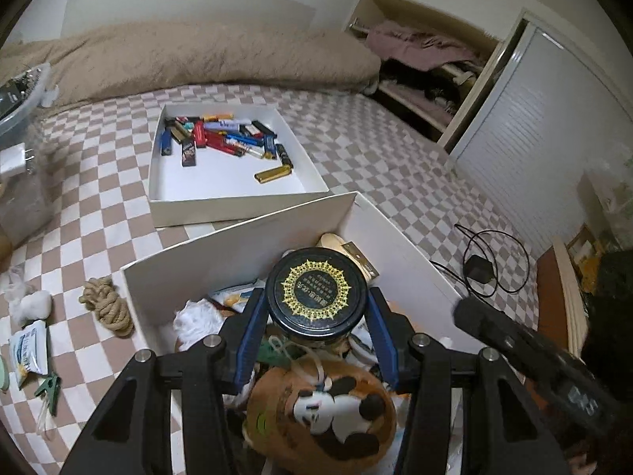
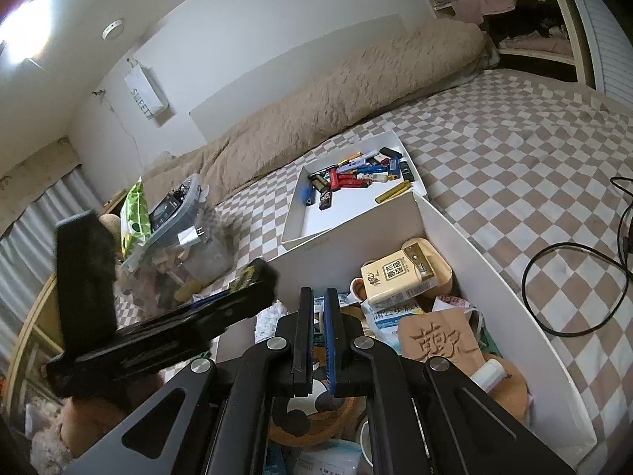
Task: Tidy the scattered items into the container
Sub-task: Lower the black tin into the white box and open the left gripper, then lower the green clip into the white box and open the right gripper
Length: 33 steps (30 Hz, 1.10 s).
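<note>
My left gripper [image 1: 315, 304] is shut on a jar with a black lid with a gold ring pattern [image 1: 315, 291], held over the big white box [image 1: 237, 237]. Under it in the box lies a brown panda plush [image 1: 324, 407] among other items. My right gripper [image 2: 316, 301] is shut and empty, its jaws nearly touching, above the same white box [image 2: 494, 277]. In that box I see a cigarette pack [image 2: 399, 277], a carved wooden plaque [image 2: 439, 340] and a small white bottle [image 2: 488, 372]. The left gripper's body [image 2: 158, 328] shows at the left of the right wrist view.
A shallow white tray [image 1: 237, 182] with several lighters lies behind the box on the checkered bed. A coiled rope [image 1: 107, 304], a white packet [image 1: 29, 348], a green clip [image 1: 47, 390] and a white tuft [image 1: 33, 304] lie at left. A black charger with cable [image 1: 480, 269] lies at right.
</note>
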{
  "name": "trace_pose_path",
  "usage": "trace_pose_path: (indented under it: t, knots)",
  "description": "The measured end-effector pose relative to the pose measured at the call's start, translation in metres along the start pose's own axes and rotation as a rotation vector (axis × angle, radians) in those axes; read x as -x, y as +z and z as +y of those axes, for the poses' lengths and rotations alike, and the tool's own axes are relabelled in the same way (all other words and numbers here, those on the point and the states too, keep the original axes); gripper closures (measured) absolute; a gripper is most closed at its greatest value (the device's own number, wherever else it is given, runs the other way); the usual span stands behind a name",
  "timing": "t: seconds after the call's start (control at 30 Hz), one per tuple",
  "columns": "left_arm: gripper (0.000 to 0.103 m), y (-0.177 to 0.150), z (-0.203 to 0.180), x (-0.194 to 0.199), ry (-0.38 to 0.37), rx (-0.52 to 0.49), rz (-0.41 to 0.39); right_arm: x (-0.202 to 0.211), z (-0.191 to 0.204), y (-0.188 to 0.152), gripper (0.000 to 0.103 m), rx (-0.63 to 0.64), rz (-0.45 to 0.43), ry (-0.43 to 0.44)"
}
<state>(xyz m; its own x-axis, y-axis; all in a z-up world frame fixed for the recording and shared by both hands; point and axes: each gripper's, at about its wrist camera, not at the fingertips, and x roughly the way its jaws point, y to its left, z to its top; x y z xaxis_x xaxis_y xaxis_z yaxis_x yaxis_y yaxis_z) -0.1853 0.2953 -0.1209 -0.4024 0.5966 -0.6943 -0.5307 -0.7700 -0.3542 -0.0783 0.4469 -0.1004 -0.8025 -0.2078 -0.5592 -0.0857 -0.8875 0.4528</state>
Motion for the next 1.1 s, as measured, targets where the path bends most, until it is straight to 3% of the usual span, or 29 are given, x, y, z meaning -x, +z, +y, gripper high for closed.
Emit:
trace_pose_path:
  t: [0.3, 0.33, 0.4, 0.47, 1.03, 1.1]
  knots:
    - [0.053, 0.012, 0.008, -0.039, 0.058, 0.033, 0.108, 0.001, -0.013, 0.002, 0.098, -0.040, -0.013, 0.019]
    - [0.053, 0.011, 0.011, -0.041, 0.071, 0.048, 0.109, 0.001, -0.013, 0.002, 0.098, -0.043, -0.013, 0.022]
    - [0.035, 0.008, 0.016, -0.043, 0.068, 0.082, 0.110, 0.001, -0.014, 0.002, 0.098, -0.046, -0.013, 0.026]
    - [0.030, 0.006, 0.020, -0.043, 0.066, 0.098, 0.106, 0.001, -0.014, 0.001, 0.098, -0.047, -0.013, 0.031]
    - [0.029, -0.001, 0.005, -0.014, 0.078, 0.035, 0.064, 0.004, -0.013, -0.001, 0.098, -0.046, -0.013, 0.035]
    - [0.024, -0.004, 0.004, -0.010, 0.093, 0.025, 0.053, 0.004, -0.013, -0.002, 0.098, -0.044, -0.012, 0.031]
